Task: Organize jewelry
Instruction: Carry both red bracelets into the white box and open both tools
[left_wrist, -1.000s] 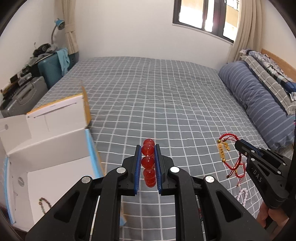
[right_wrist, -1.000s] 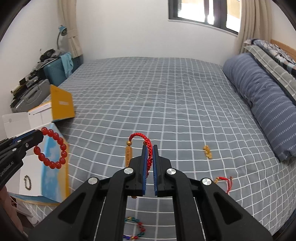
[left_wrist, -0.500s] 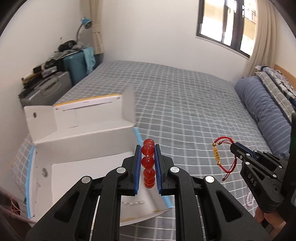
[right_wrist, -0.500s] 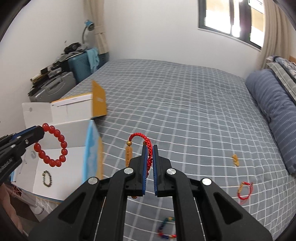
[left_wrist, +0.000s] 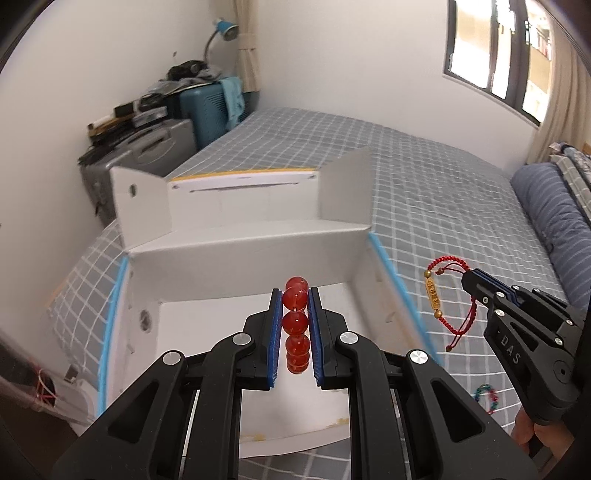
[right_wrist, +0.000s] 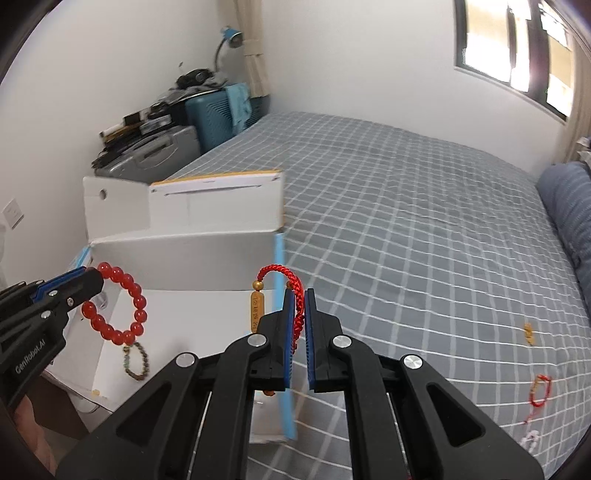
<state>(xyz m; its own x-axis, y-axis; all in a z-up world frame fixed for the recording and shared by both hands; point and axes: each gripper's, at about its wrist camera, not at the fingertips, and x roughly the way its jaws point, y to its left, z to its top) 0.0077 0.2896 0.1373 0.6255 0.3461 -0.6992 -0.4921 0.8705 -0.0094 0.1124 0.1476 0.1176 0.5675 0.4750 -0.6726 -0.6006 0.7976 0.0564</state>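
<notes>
My left gripper (left_wrist: 295, 295) is shut on a red bead bracelet (left_wrist: 296, 320) and holds it above the open white cardboard box (left_wrist: 240, 254). The bracelet also shows in the right wrist view (right_wrist: 122, 306), hanging over the box (right_wrist: 184, 254). My right gripper (right_wrist: 300, 295) is shut on a red cord bracelet with a gold charm (right_wrist: 280, 295), just right of the box's blue-edged wall. It also shows in the left wrist view (left_wrist: 443, 291). A dark bead bracelet (right_wrist: 136, 360) lies on the box floor.
The box stands at the left edge of a grey checked bed (right_wrist: 424, 221). On the bed lie a gold piece (right_wrist: 529, 332), a red cord bracelet (right_wrist: 540, 389), a white item (right_wrist: 530, 439) and a multicoloured bracelet (left_wrist: 485, 397). Suitcases (left_wrist: 147, 147) stand by the wall.
Both grippers have swung left with their bracelets. The red beads now hang over the box interior, and the cord bracelet has come up beside the box's right wall.
</notes>
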